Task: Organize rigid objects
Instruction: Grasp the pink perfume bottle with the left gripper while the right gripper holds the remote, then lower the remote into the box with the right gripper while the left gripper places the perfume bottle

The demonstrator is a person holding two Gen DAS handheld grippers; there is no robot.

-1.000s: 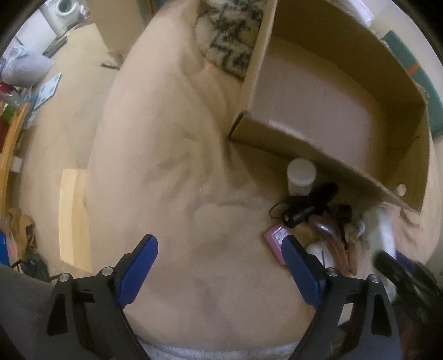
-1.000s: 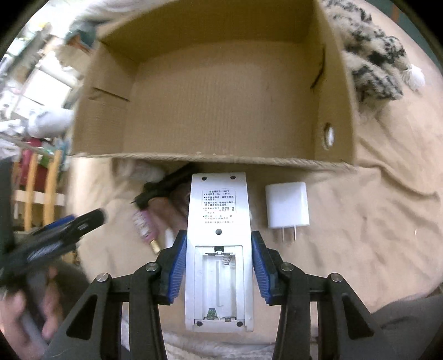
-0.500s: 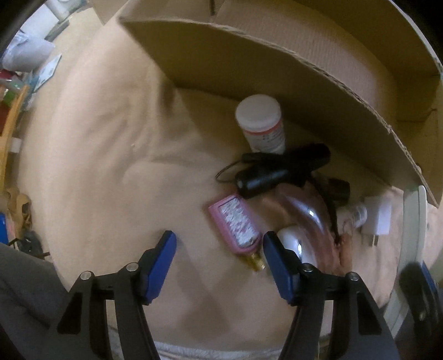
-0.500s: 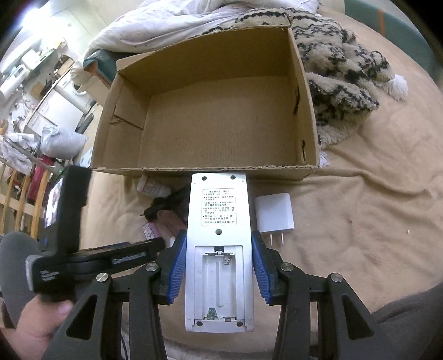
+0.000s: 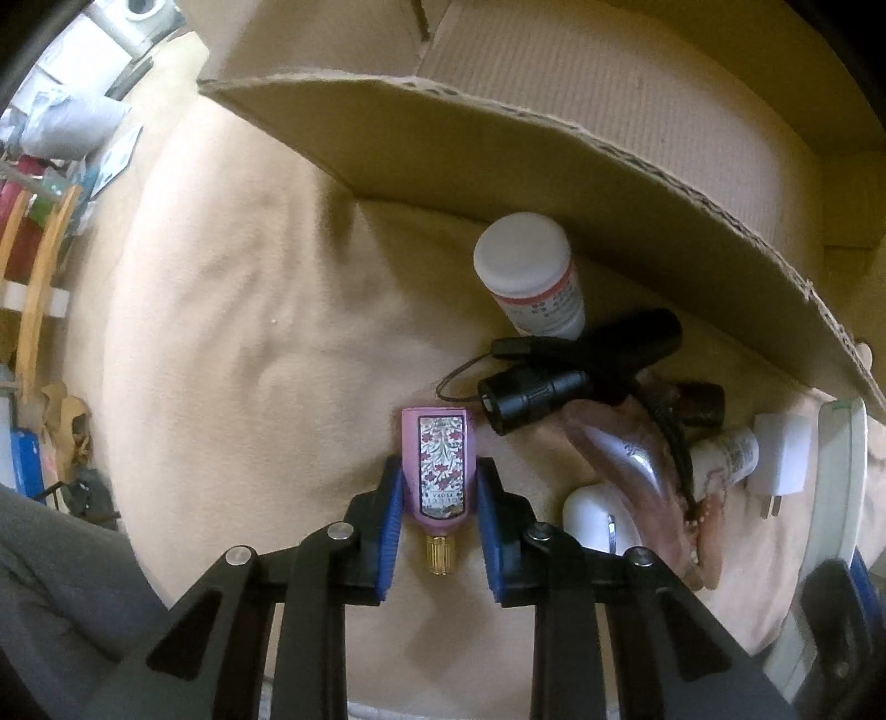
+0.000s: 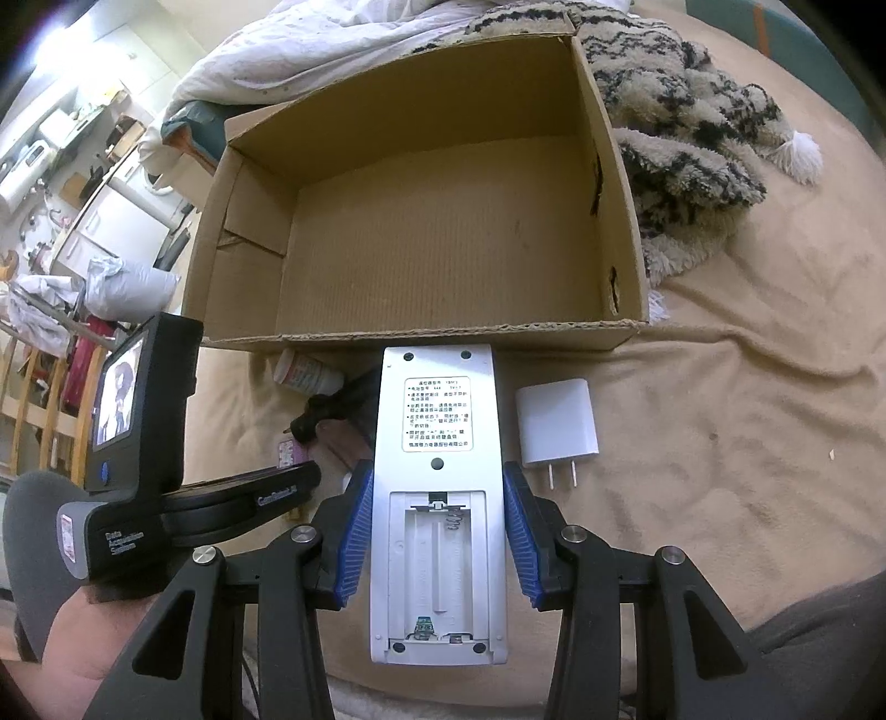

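Observation:
A pink perfume bottle (image 5: 440, 437) with a gold cap lies on the beige sheet. My left gripper (image 5: 440, 471) points straight down over it, jaws closing tight against the bottle's two sides. My right gripper (image 6: 436, 471) is shut on a white remote (image 6: 437, 421), held back side up with its battery bay uncovered, just short of the open cardboard box (image 6: 432, 238). The box floor is bare. Beside the pink bottle lie a white pill bottle (image 5: 526, 277), a black flashlight (image 5: 554, 382), a white mouse (image 5: 592, 509) and a white charger (image 6: 556, 423).
The box's near wall (image 5: 554, 166) rises right behind the pile. A fuzzy patterned blanket (image 6: 692, 138) lies against the box's right side and a white duvet (image 6: 332, 44) behind it. The bed's left edge drops to a room with chairs and furniture.
My left gripper has come in over the pile, sunk, and gone from wide open to shut on the pink bottle. My right gripper, still on the remote, lifted slightly.

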